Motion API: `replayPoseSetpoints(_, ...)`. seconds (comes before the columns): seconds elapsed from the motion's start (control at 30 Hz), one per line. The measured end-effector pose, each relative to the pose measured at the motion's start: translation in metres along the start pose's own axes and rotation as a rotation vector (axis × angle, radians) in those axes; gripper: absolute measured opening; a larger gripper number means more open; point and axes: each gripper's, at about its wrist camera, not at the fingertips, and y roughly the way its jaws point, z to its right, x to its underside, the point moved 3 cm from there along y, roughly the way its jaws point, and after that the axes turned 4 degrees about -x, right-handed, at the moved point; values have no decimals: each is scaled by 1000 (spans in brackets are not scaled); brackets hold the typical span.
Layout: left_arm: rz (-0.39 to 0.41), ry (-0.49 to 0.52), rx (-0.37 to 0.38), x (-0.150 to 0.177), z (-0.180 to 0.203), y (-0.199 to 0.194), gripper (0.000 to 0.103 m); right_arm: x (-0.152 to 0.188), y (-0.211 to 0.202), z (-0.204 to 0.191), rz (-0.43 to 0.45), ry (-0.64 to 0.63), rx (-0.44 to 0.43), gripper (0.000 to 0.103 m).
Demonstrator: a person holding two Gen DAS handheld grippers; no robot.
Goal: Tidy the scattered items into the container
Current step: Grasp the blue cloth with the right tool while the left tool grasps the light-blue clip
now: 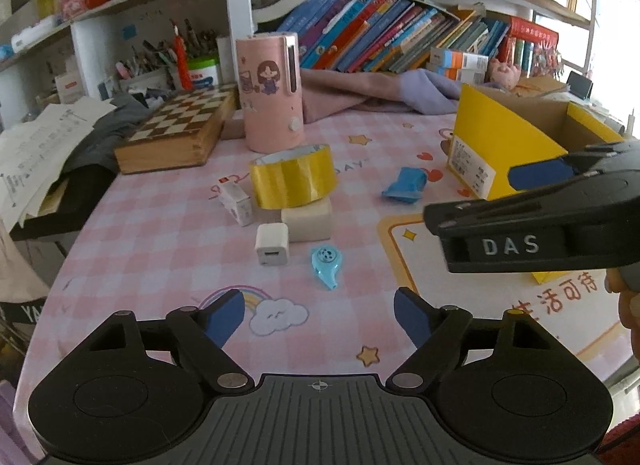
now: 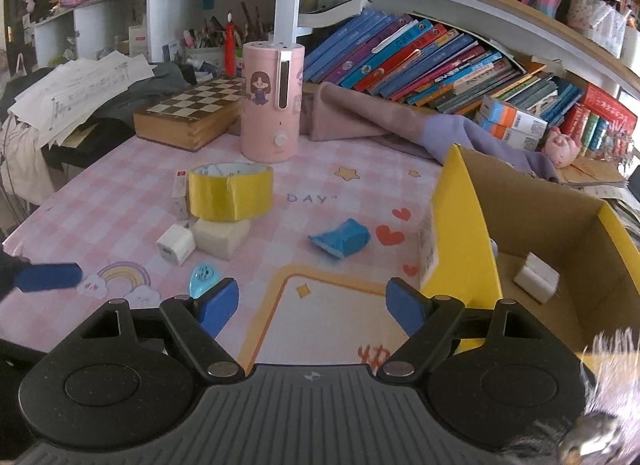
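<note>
— On the pink checked table (image 1: 160,225), what's biggest?

— At its right edge, the yellow cardboard box (image 2: 460,233), open at the top, with one small white block (image 2: 536,277) already lying on its floor. Behind the clutter stands a pink humidifier (image 1: 272,97), upright, with a chessboard case (image 1: 180,129) just beside it on its left.

— And the loose things?

— A roll of yellow tape (image 1: 292,181) rests tilted on a cream block (image 1: 308,219). A white charger cube (image 1: 273,244) touches that block's front left corner, and a small white carton (image 1: 236,203) lies just left of the tape. A crumpled blue packet (image 2: 340,241) lies between the tape and the box. Smallest is a light-blue whistle (image 1: 326,265), near the charger's right.

— The grippers?

— The left gripper (image 1: 318,317) hovers above the table short of the whistle, jaws spread wide, nothing between them. The right gripper (image 2: 310,303) is equally released and empty, over the table beside the box's near corner.
</note>
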Motion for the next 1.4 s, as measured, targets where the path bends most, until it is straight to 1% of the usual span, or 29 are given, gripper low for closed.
replayPoseSetpoints(0.03,-4,6,3,-1,1,4,79,-2,4,0,-3,-1,-2,81)
replayPoseSetpoints(0.2,-25,17,11,-8,7,22,63,-11,27,7,-34,29,5,81)
replayPoseSetpoints(0.33,-36,16,1,-14,9,39,56,-18,46,13,-54,58,19,81)
replayPoseSetpoints(0.4,-52,6,4,-17,9,48,48,-21,56,16,-66,80,22,80)
replayPoseSetpoints(0.47,-67,3,7,-18,9,55,45,-24,65,19,-84,101,20,80)
replayPoseSetpoints(0.57,-80,2,6,-20,11,64,44,-26,78,23,-113,118,25,79)
replayPoseSetpoints(0.67,-92,-6,4,-22,10,72,42,-29,87,26,-118,122,34,79)
replayPoseSetpoints(0.77,-122,-14,14,-22,9,80,34,-32,96,27,-119,124,42,79)
replayPoseSetpoints(0.87,-120,-6,13,-23,9,83,29,-35,105,28,-128,132,47,79)
replayPoseSetpoints(0.9,-119,-6,11,-24,8,83,24,-36,108,29,-130,134,52,79)
replayPoseSetpoints(1.03,-116,-9,18,-25,5,84,23,-39,118,34,-139,152,69,79)
replayPoseSetpoints(1.17,-109,-6,34,-26,3,81,22,-39,130,38,-166,159,86,69)
replayPoseSetpoints(1.3,-84,18,53,-30,5,74,23,-38,141,44,-192,179,104,67)
replayPoseSetpoints(1.4,-85,27,72,-30,6,72,23,-37,148,47,-210,207,100,63)
